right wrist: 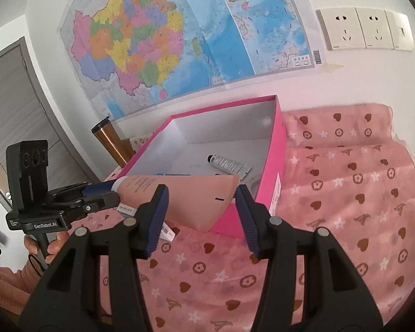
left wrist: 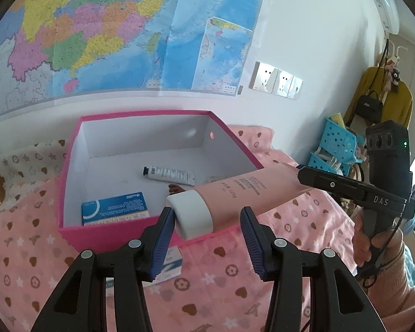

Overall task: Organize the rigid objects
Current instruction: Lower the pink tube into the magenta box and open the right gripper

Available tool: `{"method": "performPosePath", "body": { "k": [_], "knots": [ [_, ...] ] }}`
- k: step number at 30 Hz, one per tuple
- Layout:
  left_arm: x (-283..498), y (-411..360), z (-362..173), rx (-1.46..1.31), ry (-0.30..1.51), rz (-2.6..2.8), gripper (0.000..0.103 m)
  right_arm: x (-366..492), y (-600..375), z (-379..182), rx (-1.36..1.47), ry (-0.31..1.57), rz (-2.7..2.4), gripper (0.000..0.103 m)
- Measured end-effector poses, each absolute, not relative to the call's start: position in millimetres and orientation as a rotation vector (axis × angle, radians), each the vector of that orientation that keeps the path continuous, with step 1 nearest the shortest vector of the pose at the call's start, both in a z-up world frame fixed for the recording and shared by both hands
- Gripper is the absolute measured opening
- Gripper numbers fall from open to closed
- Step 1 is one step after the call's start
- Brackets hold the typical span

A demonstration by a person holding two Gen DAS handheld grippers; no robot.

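Claws first: my left [left wrist: 206, 215] pinches the pink tube's [left wrist: 235, 191] white cap, my right [right wrist: 202, 193] its flat tail, holding it over the box's [left wrist: 110, 235] front edge. Inside lie a carton [left wrist: 114, 207], then a white tube [left wrist: 168, 173].

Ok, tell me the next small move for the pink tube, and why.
Probably ease it forward past the pink box's near wall: the pink tube, tail in the right claw, cap by the left claw, hangs across that rim, and bare floor lies beside the small white tube.
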State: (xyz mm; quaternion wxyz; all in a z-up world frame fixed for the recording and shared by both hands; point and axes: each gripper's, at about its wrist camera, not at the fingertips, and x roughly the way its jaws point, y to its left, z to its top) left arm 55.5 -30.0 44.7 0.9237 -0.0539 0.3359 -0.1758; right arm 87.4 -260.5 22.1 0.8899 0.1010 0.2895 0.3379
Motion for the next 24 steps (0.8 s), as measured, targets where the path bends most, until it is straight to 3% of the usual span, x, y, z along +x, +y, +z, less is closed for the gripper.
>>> {"method": "performPosePath", "body": {
  "k": [24],
  "knots": [
    [106.0,-17.4,35.5,-0.145,0.735,-0.33,0.049,132.0,-244.8,22.2,0.166,0.639,0.679,0.053]
  ]
}}
